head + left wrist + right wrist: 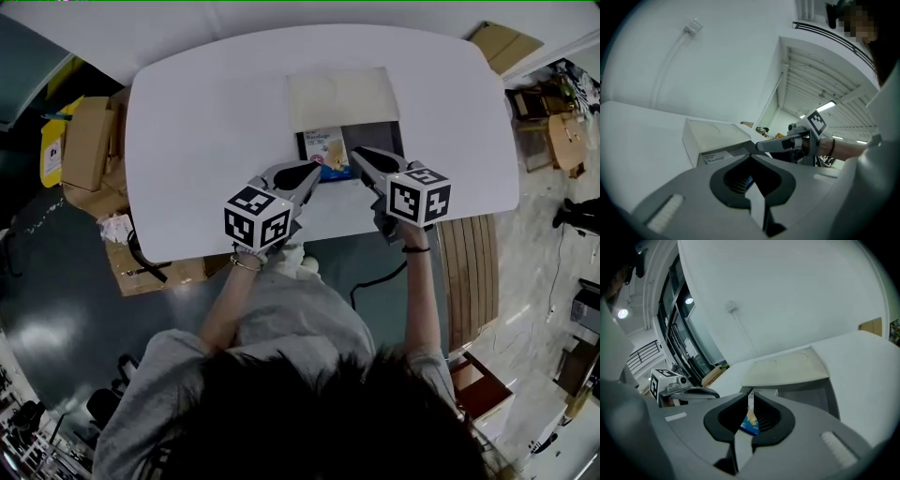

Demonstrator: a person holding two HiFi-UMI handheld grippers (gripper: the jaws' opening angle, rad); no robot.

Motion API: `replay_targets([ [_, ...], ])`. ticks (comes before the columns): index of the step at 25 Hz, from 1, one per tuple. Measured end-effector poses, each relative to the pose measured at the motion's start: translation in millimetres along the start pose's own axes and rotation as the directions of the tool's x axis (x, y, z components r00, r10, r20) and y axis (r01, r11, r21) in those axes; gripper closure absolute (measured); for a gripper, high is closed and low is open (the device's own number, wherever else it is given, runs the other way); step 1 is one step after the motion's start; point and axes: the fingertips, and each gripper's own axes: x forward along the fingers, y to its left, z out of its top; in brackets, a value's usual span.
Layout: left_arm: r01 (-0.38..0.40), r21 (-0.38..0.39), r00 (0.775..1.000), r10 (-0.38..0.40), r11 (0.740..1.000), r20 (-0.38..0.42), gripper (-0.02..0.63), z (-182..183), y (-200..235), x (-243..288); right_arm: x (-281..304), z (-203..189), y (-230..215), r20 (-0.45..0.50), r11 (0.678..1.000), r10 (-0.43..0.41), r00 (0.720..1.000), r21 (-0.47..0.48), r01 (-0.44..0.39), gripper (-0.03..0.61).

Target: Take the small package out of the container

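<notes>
Nearest, dark hair (309,412) and a grey shirt (281,319); beyond, the left gripper (317,175), jaws pressed together on nothing, tips over the blue near edge of the small bandage package (323,148); right gripper (356,153) likewise drawn together and seemingly empty, tips just beside the package's right edge, with a sliver of blue and cream print visible through the slit between the jaws.

Package flat on the floor of the dark, shallow container (380,139), in the left half, close against the left wall; right half bare; cream lid (342,94) laid open behind, touching the far rim; all on a smooth white table (206,122) with rounded corners.

Judged light: a thin printed-card box, stiff along the edges, easily dented across the broad face; glossy, so prone to slipping under a shallow pinch. Best taken across the two long sides, or by the near short edge once tipped up off the floor; little room for a jaw at the left wall, so probably worth nudging rightward into the bare half first; jaws to be spread before any of that.
</notes>
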Motion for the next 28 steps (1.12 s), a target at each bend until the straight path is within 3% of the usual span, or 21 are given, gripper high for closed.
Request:
replay_targets([
  [8,0.001,-0.03,1.0,-0.001,1.0,-0.001,0.621,-2.3,10.6,5.7,15.8,-9.5,-9.8,-0.15,0.984,0.099,0.984,0.162,-0.074,0.529],
  [18,0.005,-0.047,1.0,-0.006,0.999,-0.011,0.621,-3.2,24.1,7.1,33.2,-22.2,-15.0,-0.265,0.932,0.21,0.941,0.344,-0.111,0.517],
  [28,0.025,-0.051,1.0,-0.026,0.998,-0.018,0.621,-1.4,32.8,13.6,40.0,-28.9,-31.8,-0.382,0.907,0.243,0.892,0.417,-0.068,0.452],
])
